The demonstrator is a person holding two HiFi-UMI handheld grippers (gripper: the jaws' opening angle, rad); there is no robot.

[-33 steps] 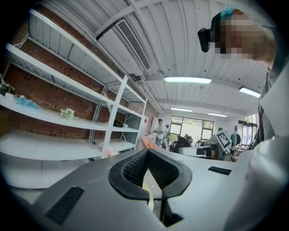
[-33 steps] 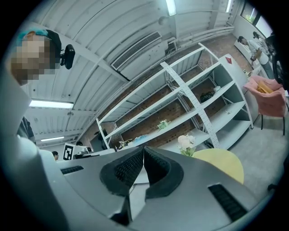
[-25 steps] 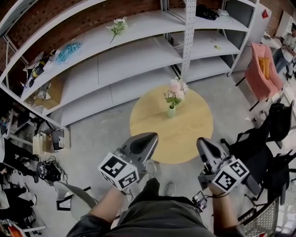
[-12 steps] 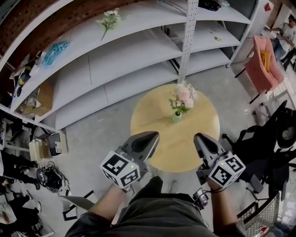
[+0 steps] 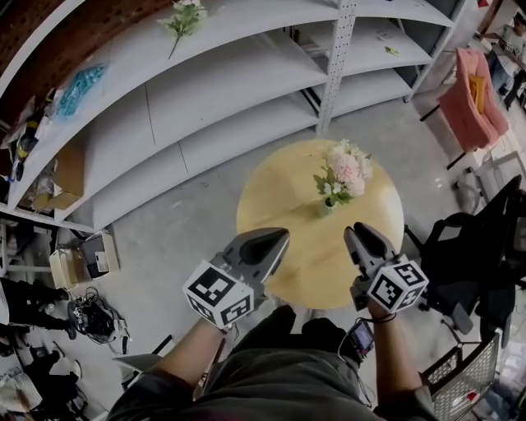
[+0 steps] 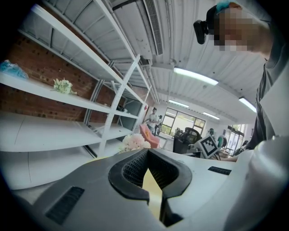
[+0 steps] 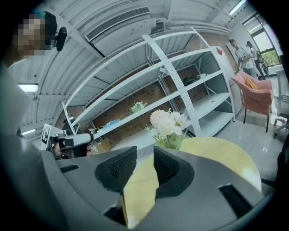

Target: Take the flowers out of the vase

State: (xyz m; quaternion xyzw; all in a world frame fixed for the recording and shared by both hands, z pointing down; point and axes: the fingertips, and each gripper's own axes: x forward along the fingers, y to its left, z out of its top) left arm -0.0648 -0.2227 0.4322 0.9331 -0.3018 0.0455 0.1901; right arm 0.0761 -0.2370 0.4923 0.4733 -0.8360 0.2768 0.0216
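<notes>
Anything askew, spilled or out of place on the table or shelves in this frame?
The vase stands upright on the round table, nothing spilled. One loose flower sprig lies alone on a shelf.

The vase point(image 5: 329, 205) stands on the round table point(image 5: 275, 193), right of centre, with the flowers point(image 5: 346, 167) in it. The shelving point(image 5: 205, 90) stands behind the table. The left gripper point(image 5: 279, 237) and right gripper point(image 5: 354, 232) sit side by side at the table's near side.

The left gripper point(image 6: 146, 152) has its jaws closed tip to tip with nothing between them; a sliver of yellow tabletop point(image 6: 152, 189) shows through the gap behind the tips. Just above them peek pale pink flowers point(image 6: 134, 142). White shelving point(image 6: 67, 103) lines a brick wall point(image 6: 40, 67), a small bouquet point(image 6: 63, 85) lying on one shelf
</notes>
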